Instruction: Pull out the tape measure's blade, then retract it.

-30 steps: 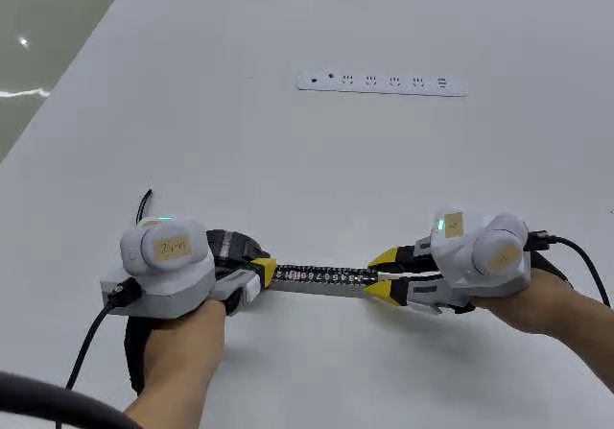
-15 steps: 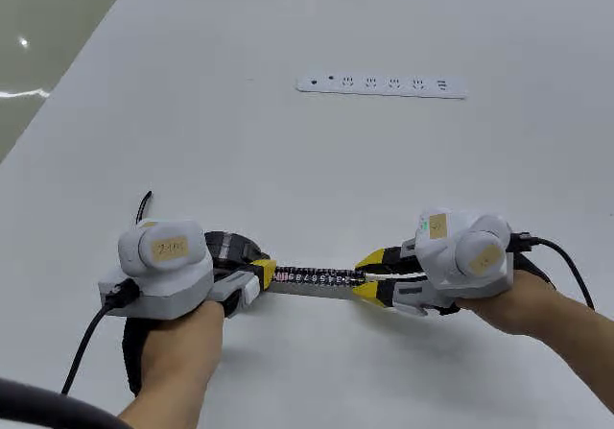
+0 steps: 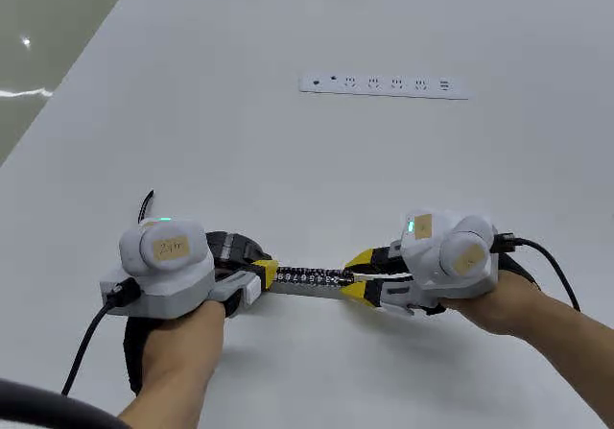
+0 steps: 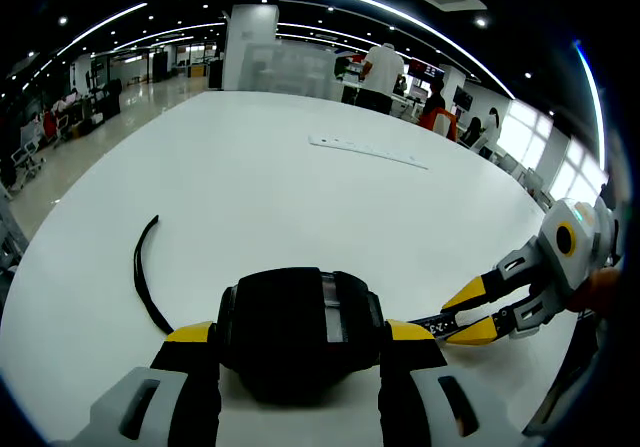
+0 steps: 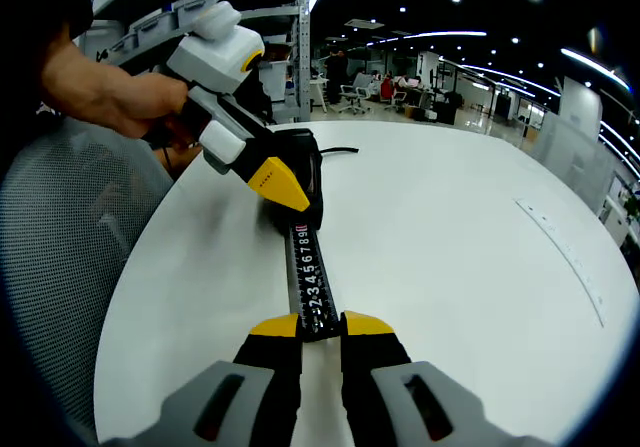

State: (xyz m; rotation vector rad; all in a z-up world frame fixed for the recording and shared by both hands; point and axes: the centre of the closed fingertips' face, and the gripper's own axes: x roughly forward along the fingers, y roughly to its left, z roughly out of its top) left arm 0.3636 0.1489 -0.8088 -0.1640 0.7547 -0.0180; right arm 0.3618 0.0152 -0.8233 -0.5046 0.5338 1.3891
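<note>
While the left gripper [image 3: 261, 275] clamps the tape measure [image 4: 300, 317], the right gripper [image 5: 320, 325] pinches its blade [image 5: 307, 267]. A power strip [image 3: 384, 84] lies well beyond.

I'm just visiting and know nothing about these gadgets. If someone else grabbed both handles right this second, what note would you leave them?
Left gripper: shut on the black tape measure case, down at the white tabletop.
Right gripper: shut on the free end of the dark numbered blade, which runs straight between the two grippers.
Done: blade pulled out. Over the last second the right gripper has moved toward the case, so retraction seems under way.
Left: feed the remaining blade back into the case, then let go.
</note>
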